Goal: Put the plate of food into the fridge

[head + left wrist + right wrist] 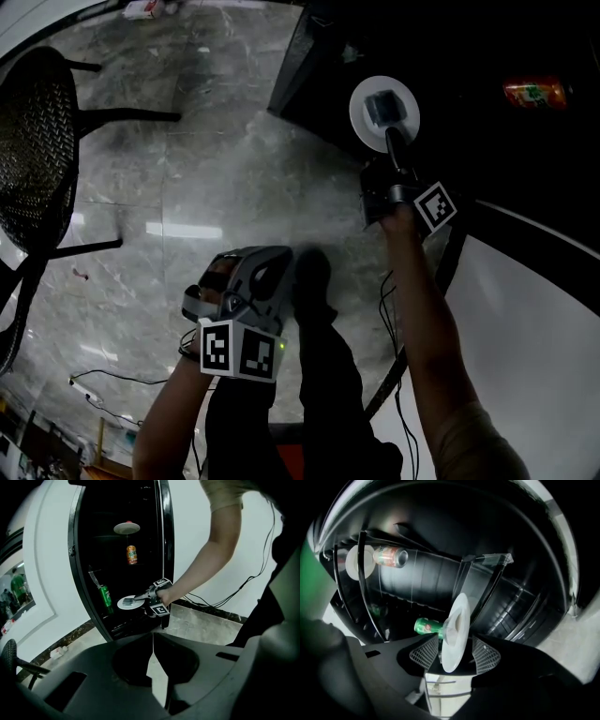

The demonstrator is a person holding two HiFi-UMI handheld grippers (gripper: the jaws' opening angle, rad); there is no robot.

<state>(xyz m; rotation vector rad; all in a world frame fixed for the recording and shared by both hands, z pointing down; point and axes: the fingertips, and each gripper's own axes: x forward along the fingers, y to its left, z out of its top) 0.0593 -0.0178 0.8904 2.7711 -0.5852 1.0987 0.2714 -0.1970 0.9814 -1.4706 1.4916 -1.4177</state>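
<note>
The white plate with a grey piece of food on it sits just inside the open black fridge, at a lower shelf. My right gripper reaches in at the plate's near rim. In the right gripper view the plate stands edge-on between the two mesh pads, with a small gap on each side. This gripper is open. My left gripper hangs low over the floor, away from the fridge. Its jaws are shut on nothing.
Inside the fridge are an orange can, a green can and a second plate on an upper shelf. A black mesh chair stands on the marble floor at left. Cables trail near my feet.
</note>
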